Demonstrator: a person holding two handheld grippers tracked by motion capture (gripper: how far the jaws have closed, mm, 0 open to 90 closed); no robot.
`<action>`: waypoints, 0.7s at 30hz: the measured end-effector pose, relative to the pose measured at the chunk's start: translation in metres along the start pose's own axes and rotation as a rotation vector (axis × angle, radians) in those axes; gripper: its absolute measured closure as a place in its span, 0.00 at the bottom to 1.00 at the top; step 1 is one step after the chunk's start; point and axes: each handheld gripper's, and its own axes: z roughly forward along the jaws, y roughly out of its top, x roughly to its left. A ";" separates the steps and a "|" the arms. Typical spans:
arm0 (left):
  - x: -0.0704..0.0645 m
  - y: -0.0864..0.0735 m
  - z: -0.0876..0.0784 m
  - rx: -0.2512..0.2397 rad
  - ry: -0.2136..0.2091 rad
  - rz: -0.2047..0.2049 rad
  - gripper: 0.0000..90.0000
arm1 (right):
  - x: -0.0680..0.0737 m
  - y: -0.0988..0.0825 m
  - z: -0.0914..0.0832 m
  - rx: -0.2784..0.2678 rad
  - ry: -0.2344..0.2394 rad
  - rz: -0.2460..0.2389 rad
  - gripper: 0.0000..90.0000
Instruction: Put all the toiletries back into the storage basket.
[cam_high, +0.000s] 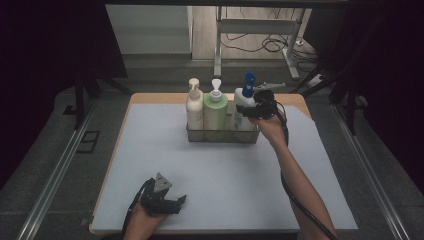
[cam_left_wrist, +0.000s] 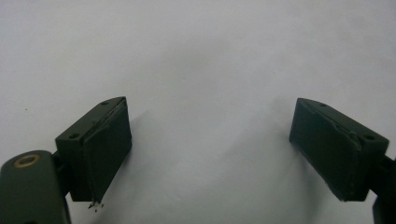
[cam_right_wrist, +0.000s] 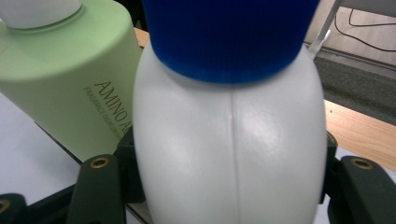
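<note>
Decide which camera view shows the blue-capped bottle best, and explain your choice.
The high view: the blue-capped bottle appears nearly whole, upright in the basket beside two others, with the right gripper at it. The right gripper view gives just its white shoulder and cap base up close. The left gripper view faces bare table.

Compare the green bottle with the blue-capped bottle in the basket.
The green bottle has a pale green body and a white pump; the blue-capped bottle has a white body and a blue pump. The green bottle sits in the middle of the basket, untouched; the blue-capped bottle is at the right end, with the right gripper around it. Both stand upright.
</note>
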 end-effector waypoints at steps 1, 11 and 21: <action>0.000 0.000 0.000 -0.001 0.000 0.000 0.14 | 0.000 0.000 -0.001 0.000 0.000 -0.002 0.40; 0.000 0.000 0.000 -0.001 0.001 0.001 0.14 | 0.001 -0.004 -0.013 -0.007 0.002 -0.011 0.38; 0.000 0.000 0.000 -0.003 0.000 -0.001 0.14 | 0.001 -0.016 -0.023 -0.005 0.013 -0.009 0.37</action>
